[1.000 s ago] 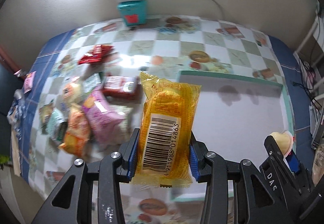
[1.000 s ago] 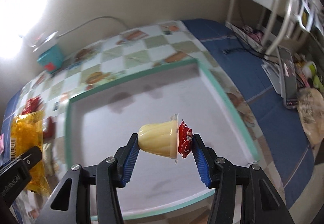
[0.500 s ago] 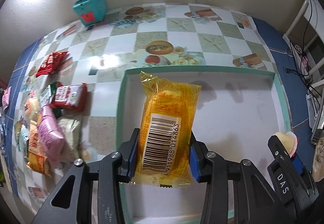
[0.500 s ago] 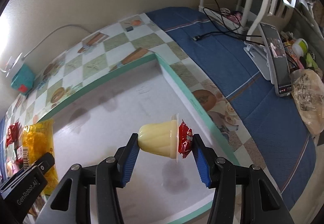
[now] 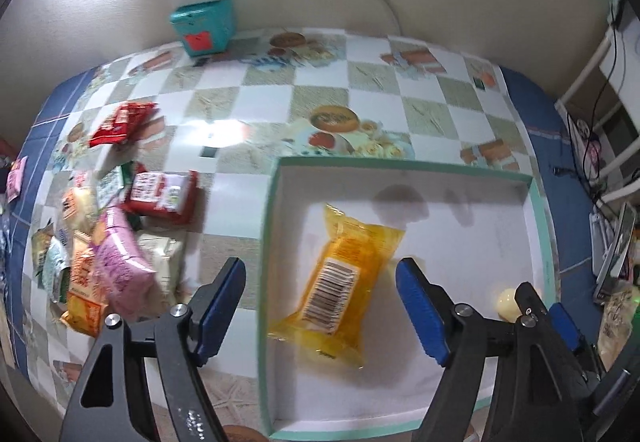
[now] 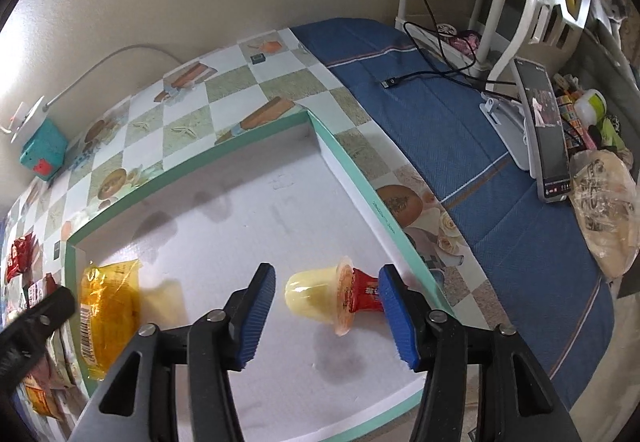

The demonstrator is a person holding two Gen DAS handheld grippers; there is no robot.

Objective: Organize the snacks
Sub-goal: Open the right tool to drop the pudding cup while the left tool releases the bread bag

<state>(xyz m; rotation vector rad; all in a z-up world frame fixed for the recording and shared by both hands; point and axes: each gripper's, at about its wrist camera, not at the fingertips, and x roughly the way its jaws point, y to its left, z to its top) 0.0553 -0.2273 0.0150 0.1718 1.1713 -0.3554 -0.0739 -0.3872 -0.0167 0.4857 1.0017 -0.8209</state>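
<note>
Lying flat inside the shallow white tray (image 5: 536, 226) with its green rim: a crinkly yellow packet (image 5: 344, 282), barcode up, below and between the spread left tongs (image 5: 320, 306). Resting on its side near the tray's right wall: a smooth, domed pudding cup (image 6: 320, 294) with red foil lid, between the parted right tongs (image 6: 328, 314), touching neither pad. Sitting heaped on the checkered desk (image 5: 304, 102) left of the tray: glossy snack bags (image 5: 116, 242).

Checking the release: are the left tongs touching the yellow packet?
Apart. The left wrist view shows the left tongs open, with gaps on both sides of the yellow packet.
</note>
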